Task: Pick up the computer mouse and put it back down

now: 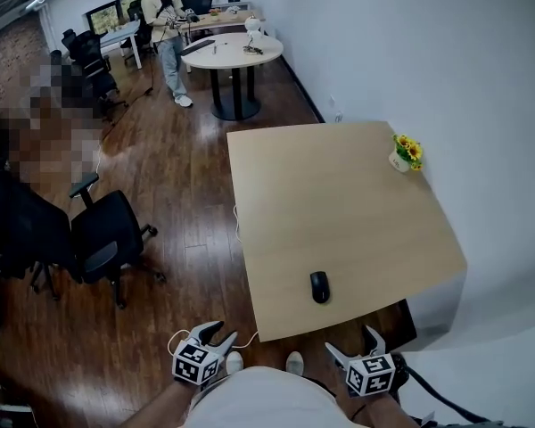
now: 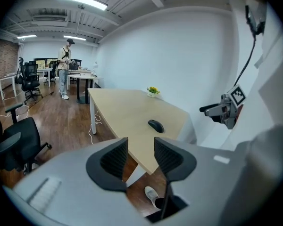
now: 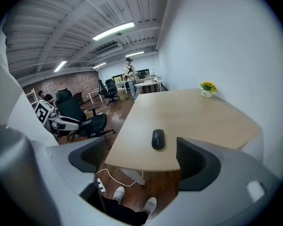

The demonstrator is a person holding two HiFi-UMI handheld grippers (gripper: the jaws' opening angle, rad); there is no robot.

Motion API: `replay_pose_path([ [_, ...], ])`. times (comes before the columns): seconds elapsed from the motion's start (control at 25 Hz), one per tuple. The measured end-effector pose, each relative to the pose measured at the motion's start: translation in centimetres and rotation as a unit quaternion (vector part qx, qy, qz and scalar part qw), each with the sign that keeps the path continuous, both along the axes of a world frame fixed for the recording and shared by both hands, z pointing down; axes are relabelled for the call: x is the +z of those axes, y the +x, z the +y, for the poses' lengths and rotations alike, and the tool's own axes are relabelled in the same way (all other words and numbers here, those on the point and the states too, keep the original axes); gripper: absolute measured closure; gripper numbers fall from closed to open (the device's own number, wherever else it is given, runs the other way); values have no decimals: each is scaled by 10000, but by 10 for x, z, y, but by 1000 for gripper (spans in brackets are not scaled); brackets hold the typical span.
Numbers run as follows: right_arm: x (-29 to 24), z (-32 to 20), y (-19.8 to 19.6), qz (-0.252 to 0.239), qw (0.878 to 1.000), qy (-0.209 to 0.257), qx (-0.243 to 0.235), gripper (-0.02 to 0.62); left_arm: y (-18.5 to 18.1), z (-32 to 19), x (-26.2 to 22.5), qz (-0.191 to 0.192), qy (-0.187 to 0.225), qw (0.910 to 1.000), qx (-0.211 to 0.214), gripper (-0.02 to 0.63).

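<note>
A black computer mouse [image 1: 319, 285] lies on the light wooden table [image 1: 339, 194], close to its near edge, with nothing touching it. Both grippers hang in the air short of that edge, above the floor. My left gripper [image 1: 221, 331] is to the left of the table corner, its jaws a little apart and empty; from its own view [image 2: 140, 147] the mouse [image 2: 155, 125] lies ahead and slightly right. My right gripper [image 1: 349, 339] has wide, empty jaws; in its own view [image 3: 142, 154] the mouse [image 3: 158, 139] sits straight ahead between the fingers, well beyond them.
A small pot of yellow flowers [image 1: 404, 154] stands at the table's far right by the white wall. A black office chair [image 1: 107, 234] is to the left on the wooden floor. Far off, a person [image 1: 165, 25] stands beside a round white table [image 1: 236, 52]. A power strip [image 3: 100, 185] lies under the table.
</note>
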State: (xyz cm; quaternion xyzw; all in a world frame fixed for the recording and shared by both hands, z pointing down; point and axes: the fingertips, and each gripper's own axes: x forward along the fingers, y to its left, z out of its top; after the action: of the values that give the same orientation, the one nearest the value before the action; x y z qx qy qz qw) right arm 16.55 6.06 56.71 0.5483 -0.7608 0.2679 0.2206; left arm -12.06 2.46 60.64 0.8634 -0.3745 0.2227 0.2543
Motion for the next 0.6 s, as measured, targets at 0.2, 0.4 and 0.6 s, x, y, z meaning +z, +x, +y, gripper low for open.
replay_pose_path([
  [0.2,-9,3,-11,-10,10000,85,5,117,-2,-4,1,9,30,9999,117,451],
  [0.4,-13,5,-20,-24,9999,107,17,117,-3,-6,1,64,52,9998,194,451],
  [0.6,-11,7,-32,-140,9999,78,51,115,-11,-6,1,129,59,9997,198,451],
])
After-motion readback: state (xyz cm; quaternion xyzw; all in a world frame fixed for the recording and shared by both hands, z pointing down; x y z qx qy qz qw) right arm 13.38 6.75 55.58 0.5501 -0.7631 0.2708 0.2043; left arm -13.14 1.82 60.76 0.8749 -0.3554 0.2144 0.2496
